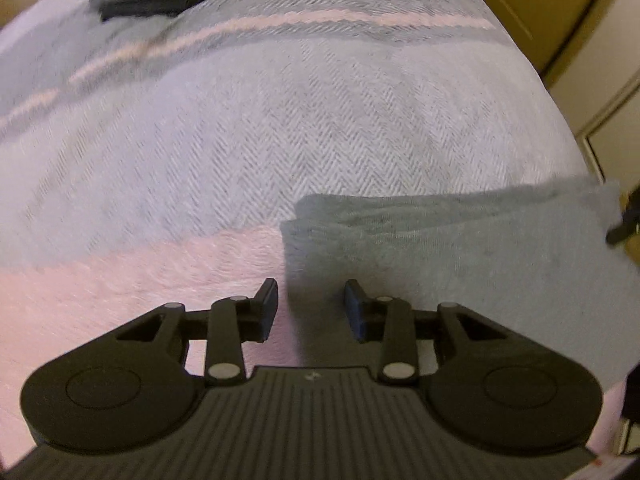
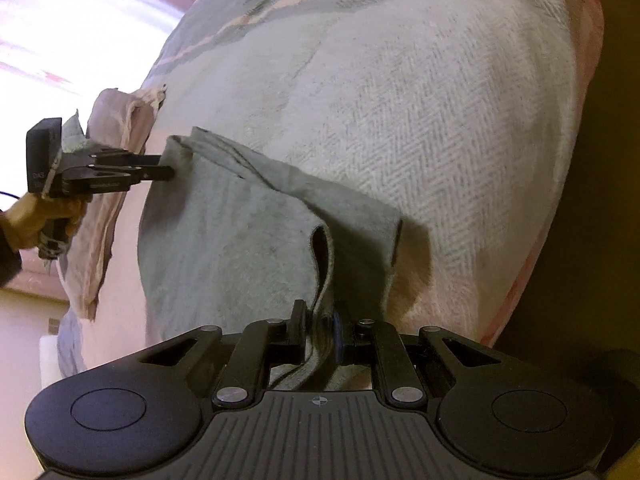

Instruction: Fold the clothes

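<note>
The right gripper (image 2: pixel 320 334) clamps the grey cloth's (image 2: pixel 240 240) folded edge, hiding it; the left gripper (image 1: pixel 311 308) gapes, empty.

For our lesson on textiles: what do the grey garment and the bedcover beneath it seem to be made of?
Grey garment: probably soft cotton jersey, matt and faintly fuzzy, draping limply where the right gripper pinches it. Bedcover: a woven blanket, perhaps wool or a blend, with a visible herringbone weave and brushed pink bands.
</note>
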Action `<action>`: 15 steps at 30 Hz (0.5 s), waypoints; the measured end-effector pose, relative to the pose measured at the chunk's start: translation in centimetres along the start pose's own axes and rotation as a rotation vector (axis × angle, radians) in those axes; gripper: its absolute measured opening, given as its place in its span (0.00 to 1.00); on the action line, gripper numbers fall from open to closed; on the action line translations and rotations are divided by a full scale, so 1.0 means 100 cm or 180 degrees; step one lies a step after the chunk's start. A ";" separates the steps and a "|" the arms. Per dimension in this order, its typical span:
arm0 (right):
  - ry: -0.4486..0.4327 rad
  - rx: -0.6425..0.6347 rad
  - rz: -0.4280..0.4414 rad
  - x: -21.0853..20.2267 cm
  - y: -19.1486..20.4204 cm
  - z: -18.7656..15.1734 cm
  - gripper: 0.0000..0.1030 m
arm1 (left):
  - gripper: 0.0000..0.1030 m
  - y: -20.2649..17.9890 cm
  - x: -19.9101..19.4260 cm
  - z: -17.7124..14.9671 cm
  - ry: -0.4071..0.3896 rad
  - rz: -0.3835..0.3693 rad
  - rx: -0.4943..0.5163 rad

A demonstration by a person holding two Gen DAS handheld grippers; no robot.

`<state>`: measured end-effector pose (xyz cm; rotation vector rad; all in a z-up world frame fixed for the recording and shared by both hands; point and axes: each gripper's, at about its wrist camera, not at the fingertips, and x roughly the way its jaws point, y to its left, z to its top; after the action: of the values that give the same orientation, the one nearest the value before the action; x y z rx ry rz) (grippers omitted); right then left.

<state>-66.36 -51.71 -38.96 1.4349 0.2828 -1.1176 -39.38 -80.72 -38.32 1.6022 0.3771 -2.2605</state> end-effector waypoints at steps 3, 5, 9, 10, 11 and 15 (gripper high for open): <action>-0.0096 -0.0039 0.0003 -0.010 0.015 0.000 0.08 | 0.08 -0.005 -0.008 -0.002 -0.0112 -0.0030 -0.0033; -0.0157 -0.0102 -0.0010 -0.019 0.022 0.001 0.08 | 0.07 -0.011 -0.018 -0.001 -0.0191 -0.0034 0.0006; -0.0239 -0.0034 -0.0111 -0.008 0.010 0.005 0.08 | 0.07 -0.010 0.001 0.004 -0.0154 0.0041 0.0028; -0.0240 0.0002 -0.0124 -0.004 0.006 0.005 0.08 | 0.07 -0.007 0.010 0.003 -0.0136 0.0048 -0.0005; -0.0227 0.0036 -0.0117 -0.001 0.000 0.004 0.08 | 0.08 -0.005 0.016 0.002 -0.0125 0.0046 -0.0027; -0.0186 -0.0020 -0.0154 0.000 -0.007 -0.001 0.08 | 0.13 0.001 0.031 -0.007 -0.0147 0.0059 -0.0101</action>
<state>-66.85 -51.47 -39.47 1.3937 0.2808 -1.1948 -39.68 -80.87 -41.48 1.5287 0.3828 -2.2621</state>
